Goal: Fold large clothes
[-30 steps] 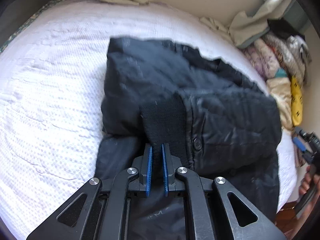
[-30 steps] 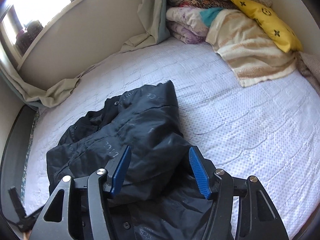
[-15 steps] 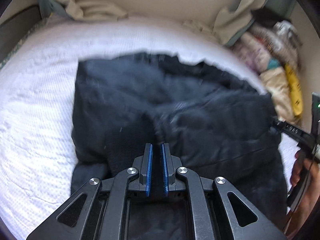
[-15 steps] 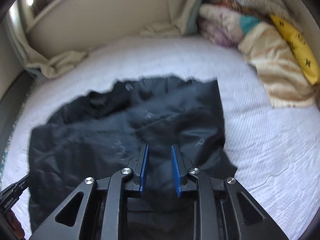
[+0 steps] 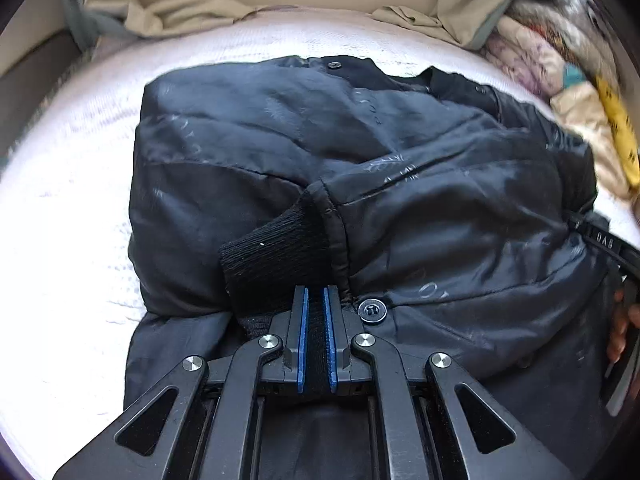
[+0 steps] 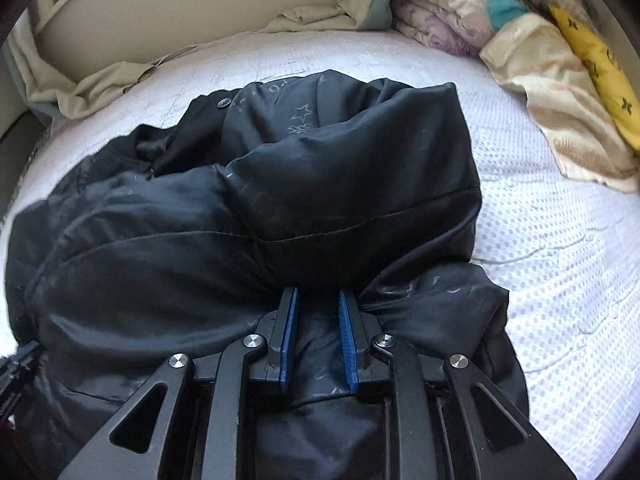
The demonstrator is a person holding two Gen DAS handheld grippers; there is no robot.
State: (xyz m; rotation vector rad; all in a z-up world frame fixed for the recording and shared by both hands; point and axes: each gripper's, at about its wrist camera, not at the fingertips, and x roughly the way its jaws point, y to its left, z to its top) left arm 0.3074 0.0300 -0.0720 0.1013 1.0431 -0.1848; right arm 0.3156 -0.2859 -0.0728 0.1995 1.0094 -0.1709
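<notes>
A black padded jacket (image 5: 360, 168) lies bunched and partly folded on the white bed (image 5: 72, 200). My left gripper (image 5: 315, 294) is shut on the jacket's black knit cuff (image 5: 272, 252), beside a snap button (image 5: 372, 309). In the right wrist view the same jacket (image 6: 320, 184) fills the middle. My right gripper (image 6: 318, 296) has its jaws closing, and a bunch of the jacket's shiny fabric is pinched between the blue pads. The right gripper (image 5: 612, 248) and a hand (image 5: 620, 332) show at the left wrist view's right edge.
Folded blankets (image 6: 460, 12) and a yellow pillow (image 6: 592, 52) are stacked at the bed's far right corner. A crumpled beige cloth (image 5: 180, 12) lies along the far wall. The bed cover (image 6: 560, 260) stretches to the jacket's right.
Both grippers have sunk toward the bed with the jacket. The right jaws went from wide apart to narrow, pinching fabric. The left stayed shut on the cuff.
</notes>
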